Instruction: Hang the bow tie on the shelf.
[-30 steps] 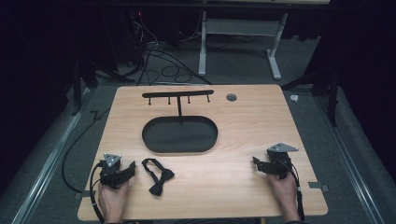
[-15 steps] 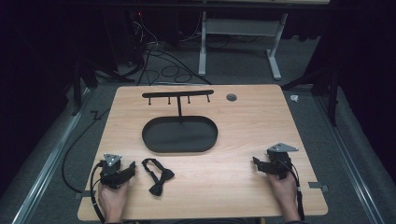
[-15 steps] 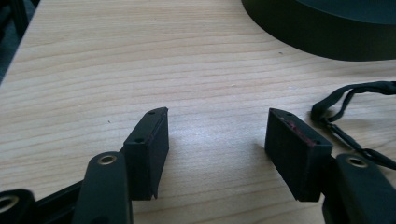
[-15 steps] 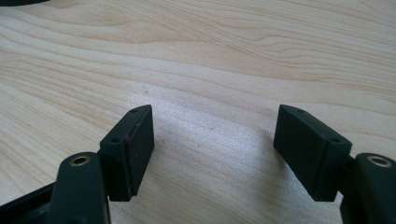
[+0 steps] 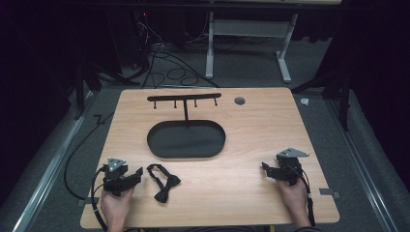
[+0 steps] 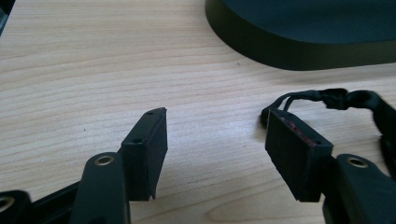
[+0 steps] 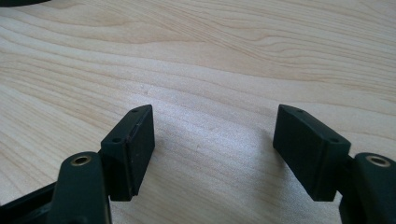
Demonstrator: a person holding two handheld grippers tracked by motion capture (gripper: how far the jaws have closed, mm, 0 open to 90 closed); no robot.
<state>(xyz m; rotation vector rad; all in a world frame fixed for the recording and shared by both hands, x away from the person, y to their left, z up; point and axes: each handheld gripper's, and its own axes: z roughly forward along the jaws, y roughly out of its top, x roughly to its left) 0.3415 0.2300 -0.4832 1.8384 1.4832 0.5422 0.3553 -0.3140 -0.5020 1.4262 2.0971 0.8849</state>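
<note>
Both pairs of jaws stand wide with nothing between them. The left gripper point(image 5: 137, 175) rests near the worktop's point(image 5: 251, 130) front left corner, the right gripper point(image 5: 265, 168) near the front right. The bow tie point(image 5: 163, 182) lies flat just beside the left gripper, its strap point(image 6: 322, 97) curling past the right-hand jaw in the left gripper view. Behind it sits an oval black tray point(image 5: 186, 139) with a hook rack point(image 5: 184, 98) rising from its rear. No writing can be read anywhere. A small round grommet point(image 5: 239, 100) sits near the back edge.
</note>
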